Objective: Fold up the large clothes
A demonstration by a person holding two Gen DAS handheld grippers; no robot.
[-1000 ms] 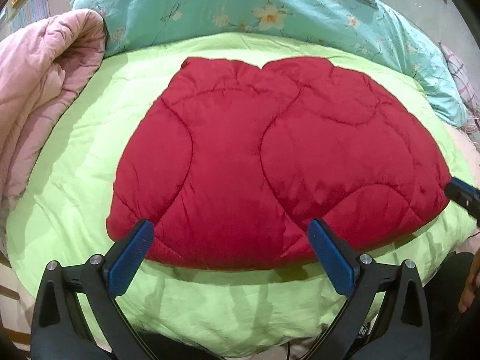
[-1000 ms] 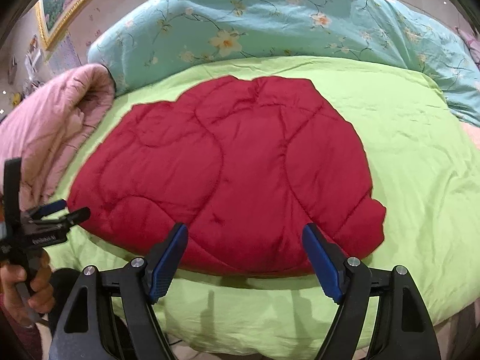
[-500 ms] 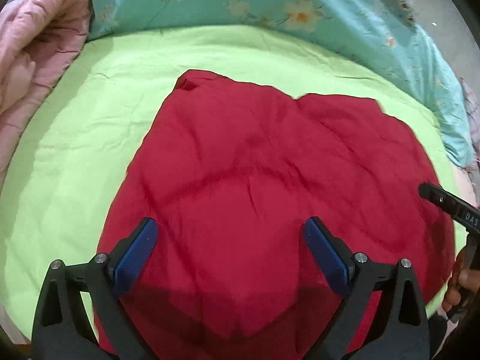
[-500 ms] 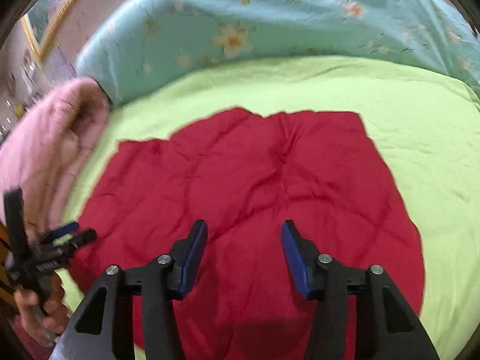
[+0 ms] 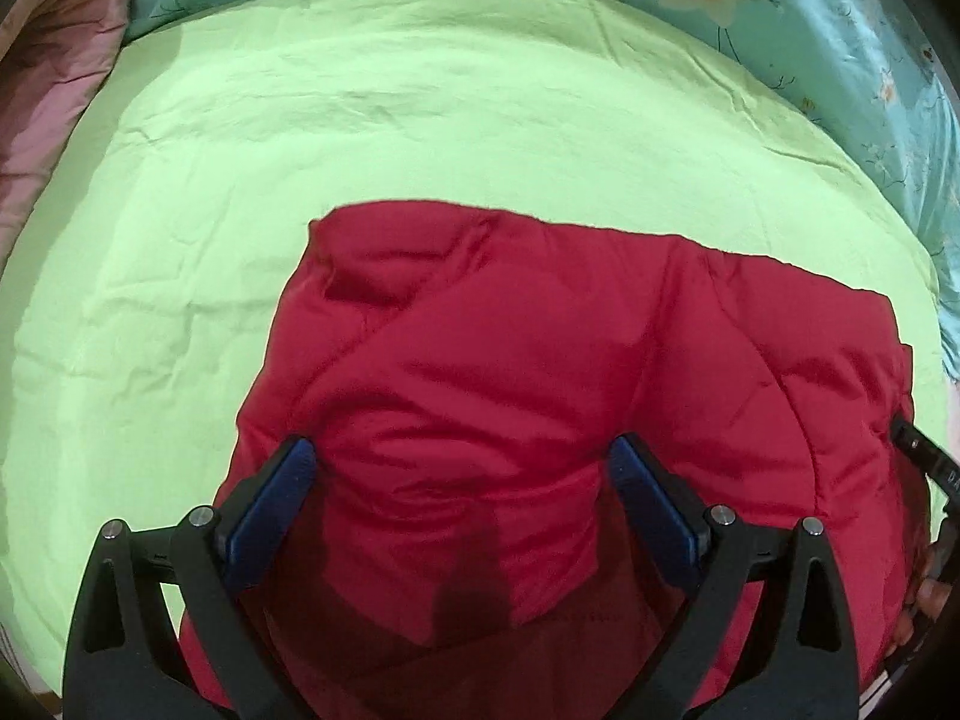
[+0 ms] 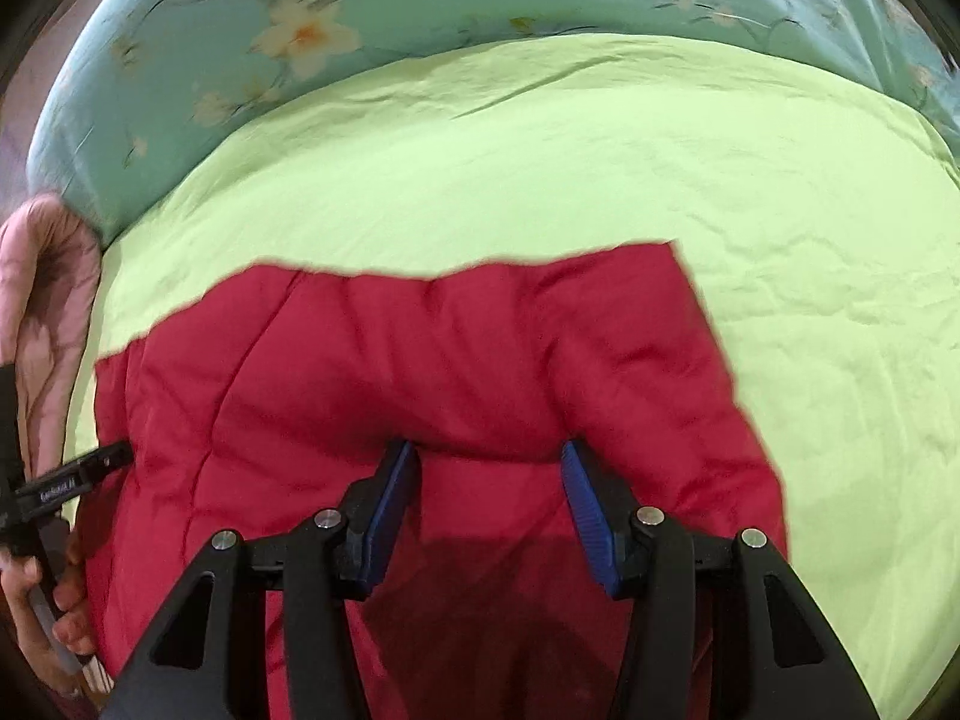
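Bed with a lime-green sheet (image 5: pixel 420 150) fills both views; teal floral quilt (image 6: pixel 252 42) bunched along the far side, pink quilt (image 5: pixel 54 90) rolled at the left edge. Red padded garment (image 5: pixel 570 360) lies on the sheet at the near side of the bed, directly under and ahead of both claws, puffy with stitched seams. Its far edge runs left-right across both views, so the long axis looks crosswise to the claws' pointing direction; near part runs out of frame below the cameras.

Left claw (image 5: pixel 462 492): spread wide, blue pads either side of a red bulge, nothing pinched; can't tell whether the tips touch the cloth. Right claw (image 6: pixel 489 492): narrower gap but not closed, fabric humped up between the pads, not gripped as far as visible. Right view is slightly motion-blurred.

Each claw shows at the other view's edge (image 6: pixel 72 480), so the two sit side by side over the garment's near half, left over its left part, right over its right part. Judgement: neither is nearer; next grab is on cloth right at the fingertips, then carry toward the far edge.
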